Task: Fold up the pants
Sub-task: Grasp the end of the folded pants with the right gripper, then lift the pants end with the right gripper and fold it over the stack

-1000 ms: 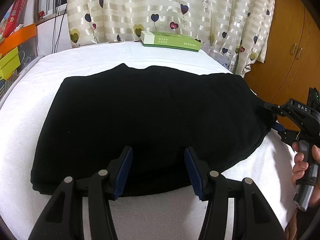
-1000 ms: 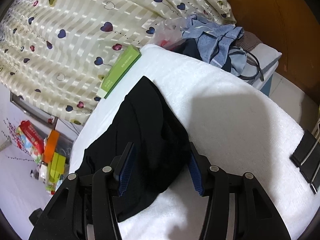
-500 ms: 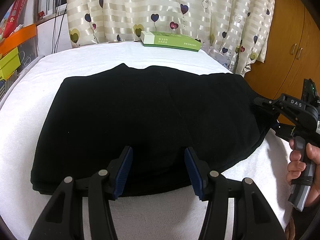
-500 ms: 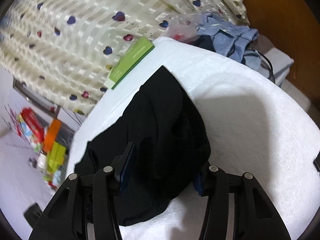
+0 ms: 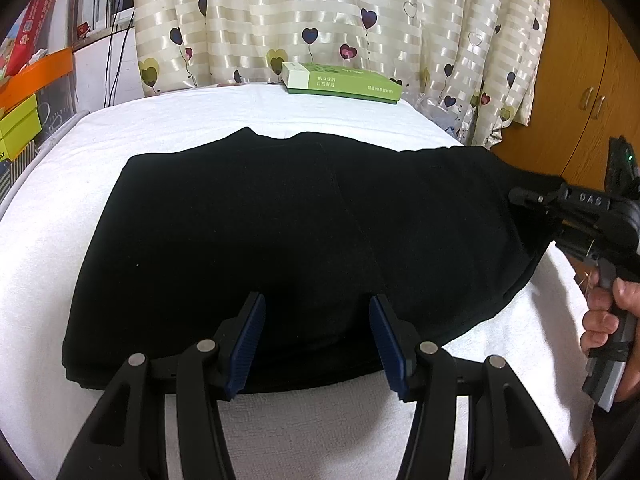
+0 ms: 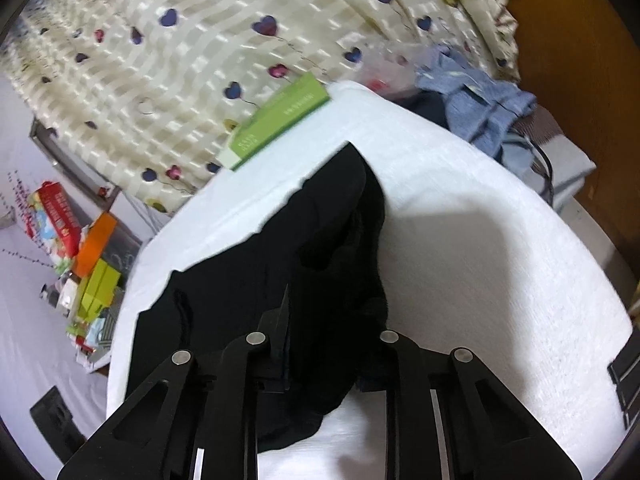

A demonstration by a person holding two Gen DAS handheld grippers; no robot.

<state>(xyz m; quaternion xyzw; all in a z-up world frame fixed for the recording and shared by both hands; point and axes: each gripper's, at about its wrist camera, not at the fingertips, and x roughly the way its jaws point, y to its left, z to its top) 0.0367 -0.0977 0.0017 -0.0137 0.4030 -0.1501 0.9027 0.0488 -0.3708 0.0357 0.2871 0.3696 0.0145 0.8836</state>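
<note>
Left wrist view: the black pants (image 5: 288,240) lie folded mid-frame on the white cloth (image 5: 240,116); the left gripper (image 5: 316,344) gapes wide over their near edge, holding nothing. Right wrist view: the right gripper (image 6: 332,344) is clamped on bunched pants fabric at lower centre.

One black pants (image 5: 280,240); two tools: left (image 5: 316,344), right (image 6: 332,344); one green box (image 5: 340,82).

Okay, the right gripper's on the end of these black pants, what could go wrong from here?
The right gripper pinches a bunched wad of the pants, so the fold may come out lumpy. The left gripper is open and pins nothing; a pull might drag the whole stack across the white towel.
</note>
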